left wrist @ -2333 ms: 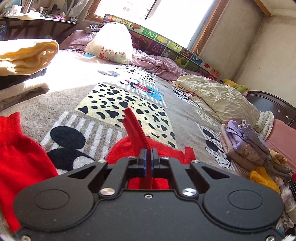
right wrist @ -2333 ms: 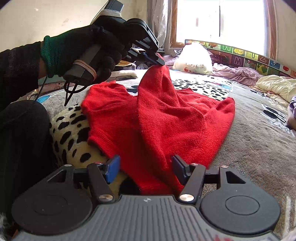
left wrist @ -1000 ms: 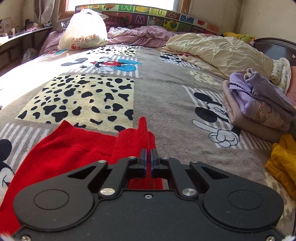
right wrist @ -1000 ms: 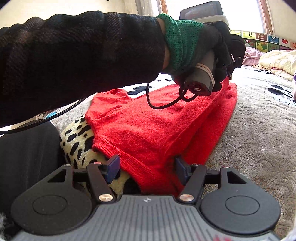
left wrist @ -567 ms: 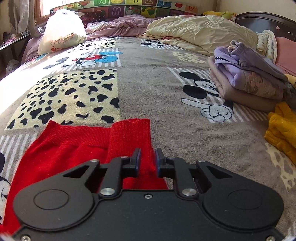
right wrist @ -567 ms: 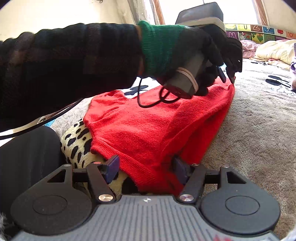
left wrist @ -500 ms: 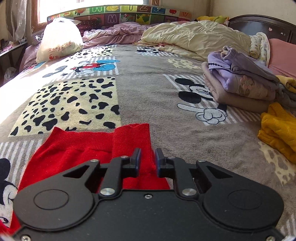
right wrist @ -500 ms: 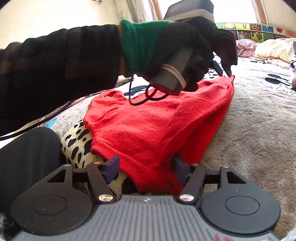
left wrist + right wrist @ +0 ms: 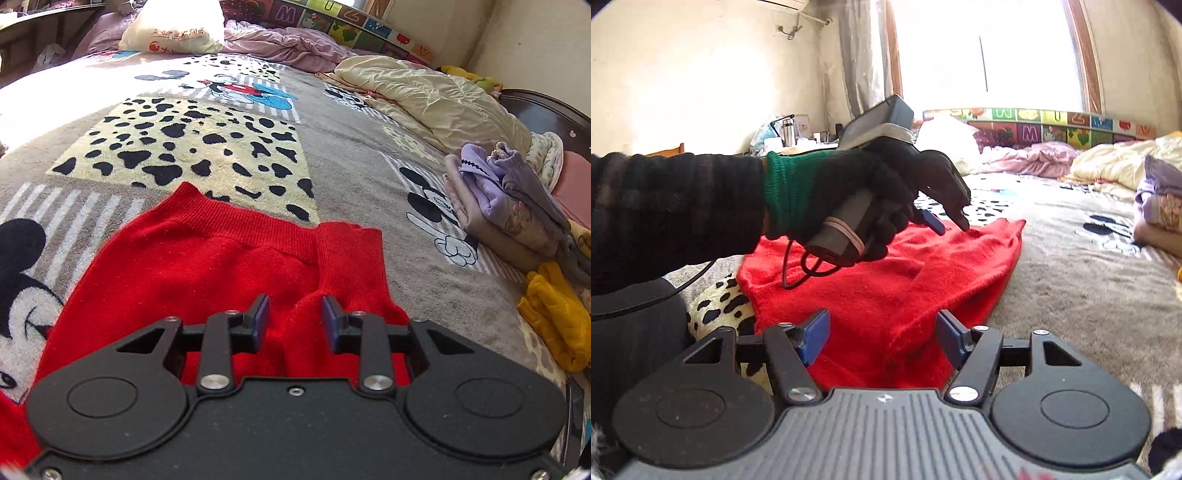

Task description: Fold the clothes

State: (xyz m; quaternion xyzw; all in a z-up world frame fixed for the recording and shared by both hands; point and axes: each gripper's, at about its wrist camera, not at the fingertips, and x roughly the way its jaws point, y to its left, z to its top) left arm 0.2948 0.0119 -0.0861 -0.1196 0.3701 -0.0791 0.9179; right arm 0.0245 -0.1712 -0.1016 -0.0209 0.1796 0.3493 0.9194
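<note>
Red sweater (image 9: 207, 258) spread flat on the cartoon-print blanket (image 9: 332, 147) — both grippers parted, holding nothing.

Left gripper (image 9: 295, 317) low over the sweater's folded-in sleeve, jaws apart; right gripper (image 9: 882, 332) wide apart at the sweater's near edge; gloved left hand (image 9: 871, 192) above the sweater; folded lilac pile (image 9: 509, 199) well right of the sweater.

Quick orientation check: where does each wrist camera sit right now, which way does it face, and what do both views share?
Left wrist: sits on the left hand-held gripper, low over the red sweater, facing across the bed toward the lilac clothes pile; only its open fingers show.
Right wrist: sits on the right hand-held gripper, facing the window; shows the gloved left hand and dark sleeve.
Shared: the sweater, the pile, the patterned blanket.
</note>
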